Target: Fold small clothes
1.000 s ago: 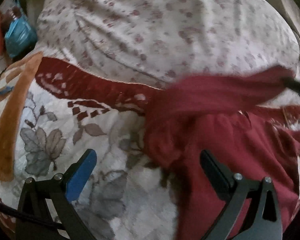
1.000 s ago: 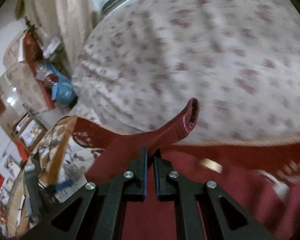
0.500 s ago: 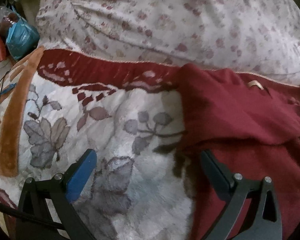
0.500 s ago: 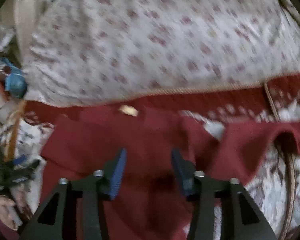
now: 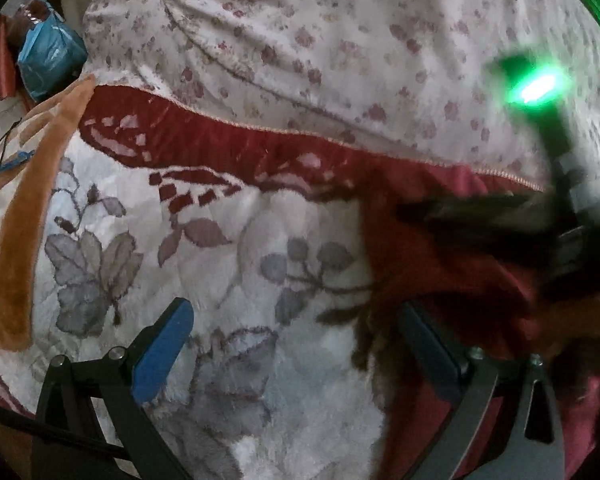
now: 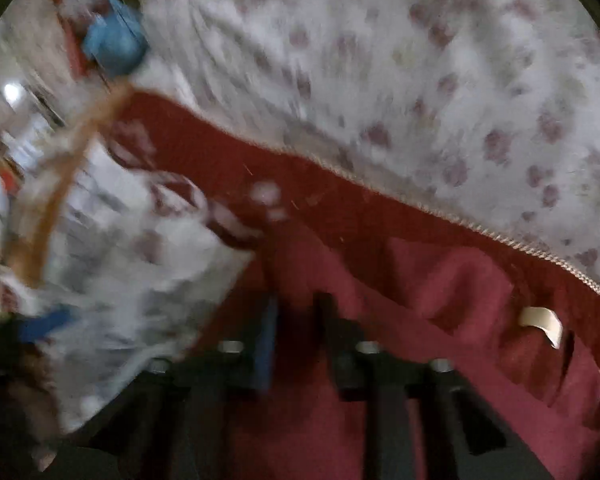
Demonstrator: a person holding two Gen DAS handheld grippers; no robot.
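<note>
A dark red garment lies on the plush floral blanket, with a sleeve folded across its chest. My left gripper hovers open over the garment's left edge, its blue pad above the blanket and its dark finger above the red cloth. My right gripper is low over the garment. Its jaws are closing and stand a narrow gap apart. Red cloth shows in the gap, but blur hides any pinch. A white neck label shows at the right.
A flowered white quilt bulges behind the blanket's red border. A blue bag lies off the bed at the far left. The right hand's device, with a green lamp, crosses the right side of the left wrist view.
The right gripper let go of the raised sleeve, which now lies flat across the garment. It then swung left and down, its jaws wide and then nearly together. The left gripper stayed put.
</note>
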